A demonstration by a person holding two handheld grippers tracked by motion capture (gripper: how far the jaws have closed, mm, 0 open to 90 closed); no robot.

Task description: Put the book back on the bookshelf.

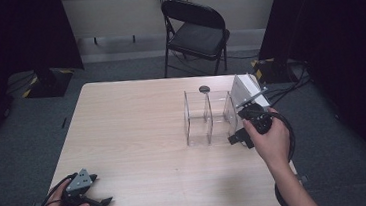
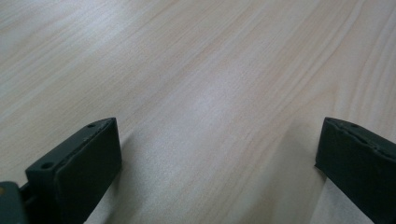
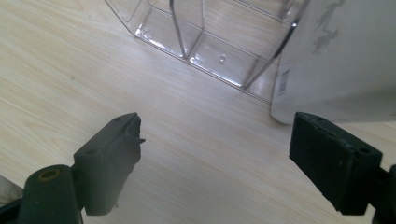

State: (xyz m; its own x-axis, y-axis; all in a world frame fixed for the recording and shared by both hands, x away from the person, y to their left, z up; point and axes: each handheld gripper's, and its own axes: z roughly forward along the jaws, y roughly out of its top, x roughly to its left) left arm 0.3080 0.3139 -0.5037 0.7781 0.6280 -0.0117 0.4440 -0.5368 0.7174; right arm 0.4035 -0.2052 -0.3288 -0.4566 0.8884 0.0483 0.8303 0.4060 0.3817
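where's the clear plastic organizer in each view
High view: clear organizer stands right of table centre, just left of the white box.
Left gripper view: not in it.
Right gripper view: along the top, ahead of the jaws.
Shared landmark: the white box beside it.

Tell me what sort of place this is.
Probably a lab or studio set up for recording. Black curtains hang on both sides, a stand base with hazard tape sits on the grey carpet, and a lone folding chair faces a bare wooden table.
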